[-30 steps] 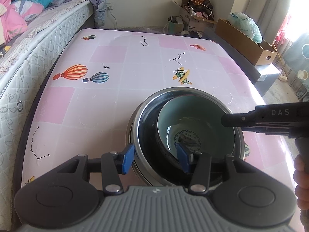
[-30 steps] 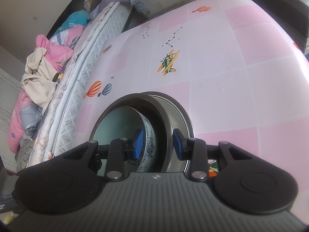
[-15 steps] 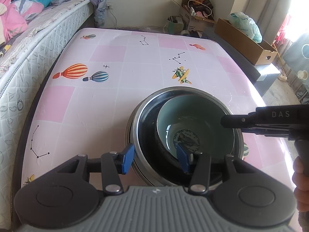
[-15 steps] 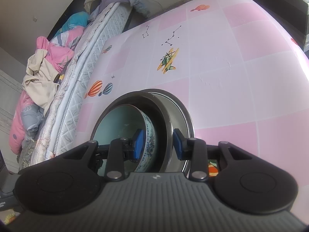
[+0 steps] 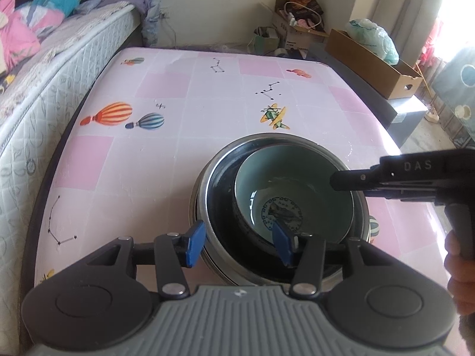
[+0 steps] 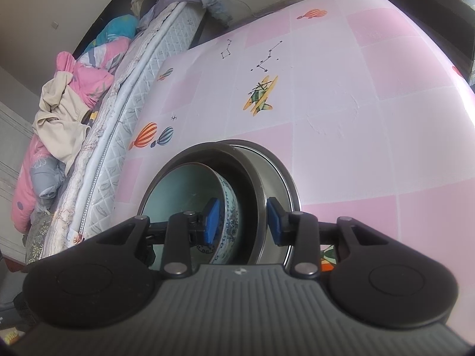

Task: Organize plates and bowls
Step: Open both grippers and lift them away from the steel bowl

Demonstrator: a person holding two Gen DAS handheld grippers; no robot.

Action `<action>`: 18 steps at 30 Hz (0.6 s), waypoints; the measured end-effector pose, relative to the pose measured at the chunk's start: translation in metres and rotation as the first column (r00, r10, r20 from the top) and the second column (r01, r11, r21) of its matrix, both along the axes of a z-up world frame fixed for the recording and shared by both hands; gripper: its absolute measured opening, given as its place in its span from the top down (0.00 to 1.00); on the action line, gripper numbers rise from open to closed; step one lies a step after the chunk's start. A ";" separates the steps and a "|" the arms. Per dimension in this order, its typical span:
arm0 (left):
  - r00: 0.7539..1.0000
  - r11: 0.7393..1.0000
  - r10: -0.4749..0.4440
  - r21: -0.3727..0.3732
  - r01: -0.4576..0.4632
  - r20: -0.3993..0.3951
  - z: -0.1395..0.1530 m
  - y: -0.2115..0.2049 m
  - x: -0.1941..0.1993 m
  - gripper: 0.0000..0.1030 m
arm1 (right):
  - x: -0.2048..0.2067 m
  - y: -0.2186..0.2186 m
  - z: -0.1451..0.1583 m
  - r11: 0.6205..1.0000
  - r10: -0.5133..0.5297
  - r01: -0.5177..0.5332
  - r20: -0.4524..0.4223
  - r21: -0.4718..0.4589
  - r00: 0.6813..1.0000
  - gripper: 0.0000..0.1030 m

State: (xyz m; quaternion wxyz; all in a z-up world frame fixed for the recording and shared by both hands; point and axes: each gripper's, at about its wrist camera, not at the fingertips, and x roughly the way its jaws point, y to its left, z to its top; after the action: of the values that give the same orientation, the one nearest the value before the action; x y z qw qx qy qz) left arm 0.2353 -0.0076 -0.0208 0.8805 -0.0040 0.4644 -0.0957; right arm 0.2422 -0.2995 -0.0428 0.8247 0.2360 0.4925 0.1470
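Observation:
A pale green ceramic bowl (image 5: 294,190) with a blue pattern sits inside a black bowl (image 5: 222,207), which sits inside a steel bowl (image 5: 202,184) on the pink table (image 5: 178,112). My left gripper (image 5: 237,241) is open, its jaws astride the near rims of the steel and black bowls. My right gripper (image 6: 242,222) is open, one jaw inside the green bowl (image 6: 184,190) and the other outside the steel bowl (image 6: 279,184), astride the stacked rims. Its body shows in the left wrist view (image 5: 409,178) at the stack's right side.
A mattress (image 5: 44,68) with piled bedding runs along the table's left edge. Cardboard boxes (image 5: 374,59) and bags stand on the floor beyond the far right corner. The table's right edge lies close to the stack.
The right wrist view has shifted slightly, so the stack looks a little lower and further right. Both grippers stay open around the rims.

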 end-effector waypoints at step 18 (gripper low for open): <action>0.996 0.988 -0.067 -0.135 0.075 0.059 0.004 0.012 0.004 0.83 | -0.013 0.025 0.035 0.980 0.139 -0.126 0.074 -0.157 0.988 0.77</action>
State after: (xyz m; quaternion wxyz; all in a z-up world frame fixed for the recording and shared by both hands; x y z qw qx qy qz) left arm 0.2393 0.0039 -0.0168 0.8865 -0.0455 0.4322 -0.1589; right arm 0.2289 -0.2743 -0.0079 0.8488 0.1328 0.4815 0.1735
